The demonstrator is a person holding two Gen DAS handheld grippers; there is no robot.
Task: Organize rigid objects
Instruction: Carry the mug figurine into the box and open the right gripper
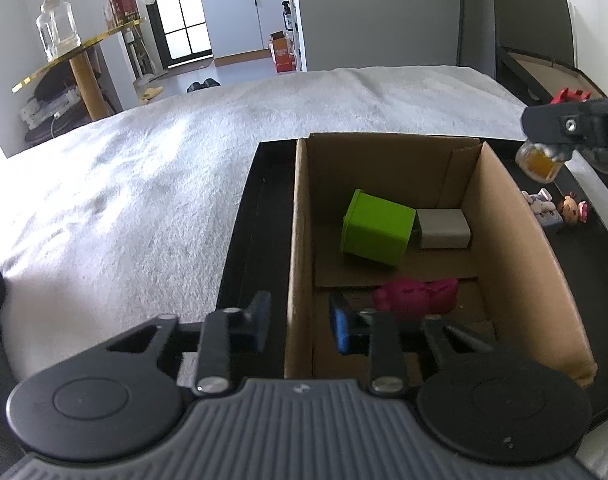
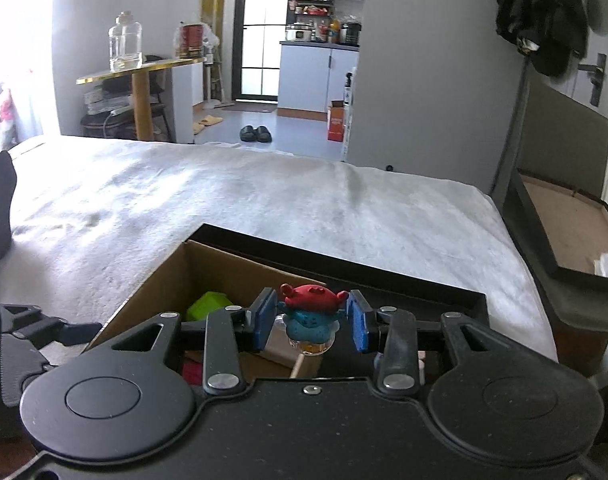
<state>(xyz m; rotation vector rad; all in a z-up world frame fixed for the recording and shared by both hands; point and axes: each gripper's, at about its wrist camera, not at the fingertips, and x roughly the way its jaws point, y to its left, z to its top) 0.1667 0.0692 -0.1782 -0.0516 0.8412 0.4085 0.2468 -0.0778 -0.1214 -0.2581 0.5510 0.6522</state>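
Left of the left gripper, the white bed is lying bare, and a black tray is resting on it. The left fingers are straddling the near left wall of the cardboard box, one outside and one inside. A gap is showing on each side of the wall, so they are standing released and not pinching it.

Ahead of those fingers, inside the box, a pink toy is lying nearest. A green container is lying tipped beyond it, with a grey block just beside its right face. Right of the box, two small figurines are waiting on the tray.

Further right, the right gripper is hanging above the tray at the box's right wall. Its fingers are grasping a red-and-blue figurine by the red top, and a clear base with amber contents is hanging below.

Judgement: the step in hand is carrying this figurine into the box.

- The left fingers should be closing firmly on the wall so the box is not sliding.
- The right fingers should be clearing the right wall before descending.
- Open floor lies ahead of the pink toy.
- Release should be coming low, since the base looks fragile.
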